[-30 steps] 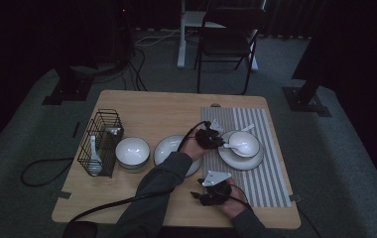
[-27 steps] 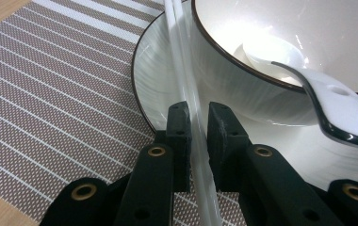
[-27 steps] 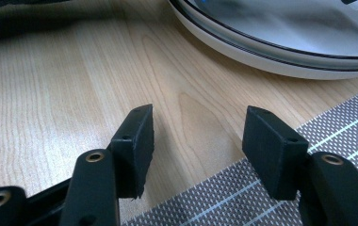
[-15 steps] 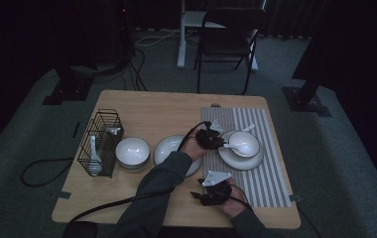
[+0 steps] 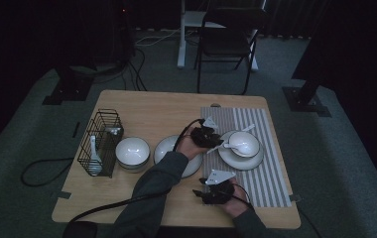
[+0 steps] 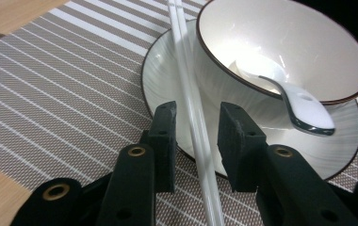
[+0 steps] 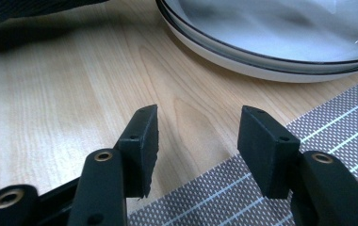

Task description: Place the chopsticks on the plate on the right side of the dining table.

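From above, the left gripper [image 5: 211,138] reaches over the near-left edge of the striped placemat [image 5: 266,173], just beside the plate [image 5: 236,159] that carries the bowl [image 5: 245,143]. The right gripper [image 5: 215,192] rests nearer the person, at the placemat's left edge, with nothing near its tips. Left of the placemat stand a second plate [image 5: 165,148], another bowl [image 5: 132,151] and a wire basket [image 5: 98,144].

Along the left gripper [image 6: 196,136], a pair of white chopsticks [image 6: 189,89] runs between the jaws, leaning on the plate's [image 6: 163,70] rim, a spoon [image 6: 290,99] lying in the bowl [image 6: 285,37]. The jaws have just been opening, and both pads stand clear of the sticks. That looks like the release after laying them down.

Along the right gripper [image 7: 197,141], the jaws gape over bare wood [image 7: 73,94] at the placemat's [image 7: 262,197] corner, the second plate's rim [image 7: 262,61] beyond.

Next, I'd guess, the left hand must draw straight back without nudging the sticks.
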